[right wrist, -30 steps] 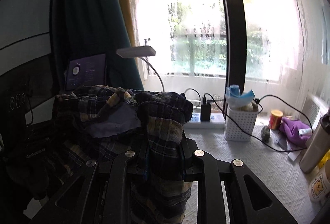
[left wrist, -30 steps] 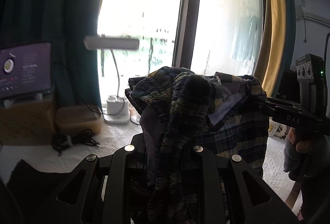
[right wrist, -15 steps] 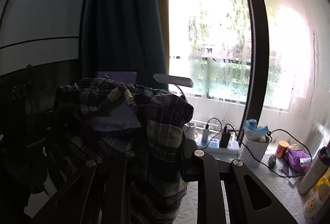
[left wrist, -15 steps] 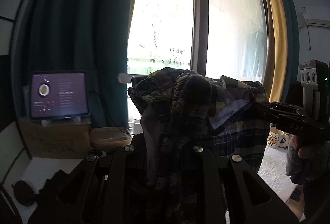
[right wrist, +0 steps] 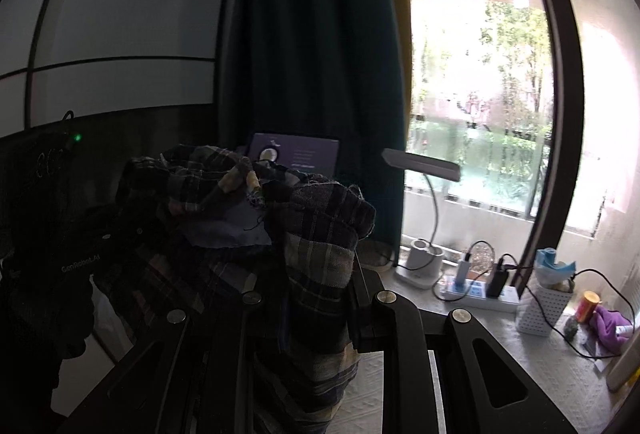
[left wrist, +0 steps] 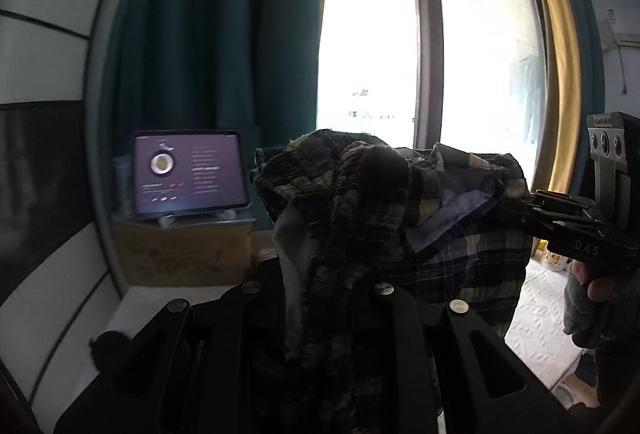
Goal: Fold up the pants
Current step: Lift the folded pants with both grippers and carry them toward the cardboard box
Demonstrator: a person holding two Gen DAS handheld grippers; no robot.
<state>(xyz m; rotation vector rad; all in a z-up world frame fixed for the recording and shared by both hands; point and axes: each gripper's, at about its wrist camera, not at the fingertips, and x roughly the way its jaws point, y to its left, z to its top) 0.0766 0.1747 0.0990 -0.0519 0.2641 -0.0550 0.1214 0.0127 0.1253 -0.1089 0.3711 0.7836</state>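
The dark plaid pants [left wrist: 460, 246] hang in the air between my two grippers, high above the table. My left gripper [left wrist: 320, 274] is shut on one bunched end of the waistband, which drapes over its fingers. My right gripper [right wrist: 316, 282] is shut on the other bunched end of the pants [right wrist: 320, 234]. In the left wrist view the right gripper [left wrist: 520, 210] shows at the right edge, clamped on the cloth. In the right wrist view the left gripper's body [right wrist: 76, 258] is a dark shape at the left. The fingertips are hidden by cloth.
A lit tablet [left wrist: 188, 174] stands on a cardboard box [left wrist: 184, 250] by the teal curtain [left wrist: 208, 34]. On the white table [right wrist: 520, 374] by the window are a desk lamp [right wrist: 420, 162], a power strip [right wrist: 476, 290], a white basket [right wrist: 544, 310] and bottles.
Both grippers have risen and tilted up with the pants held between them. The table has dropped lower in both views and more of the wall and curtain shows.
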